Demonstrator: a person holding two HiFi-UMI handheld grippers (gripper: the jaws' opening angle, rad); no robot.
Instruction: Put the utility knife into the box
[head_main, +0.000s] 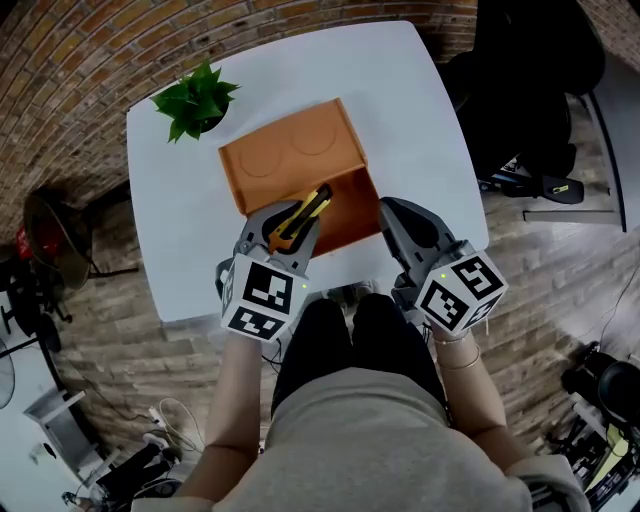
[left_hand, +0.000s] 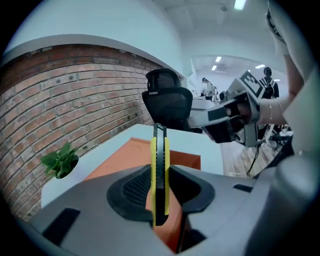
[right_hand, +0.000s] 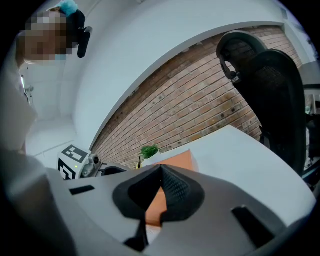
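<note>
One utility knife (head_main: 305, 212), yellow and black, is clamped edge-on between the fingers (left_hand: 131, 189) of the left gripper (head_main: 288, 228). Both pads press on its flat sides. Its rear half sits between them and its front half projects beyond the fingertips, pointing away from the person.

In the head view the knife is held over the near side of the orange box (head_main: 285, 160), above the open compartment rather than the flat panel with two circular marks. Whether it clears the box wall cannot be told. The edge-on hold appears chosen so that the narrow body can go down into the compartment without catching the rim.

The right gripper (head_main: 405, 228) hangs just beside the box's near right corner with its fingers closed together on nothing, which suggests it is only standing by.

The box rests near the middle of the white bench (head_main: 420, 120), and a potted plant (head_main: 195, 100) stands apart from it at the far left corner.
</note>
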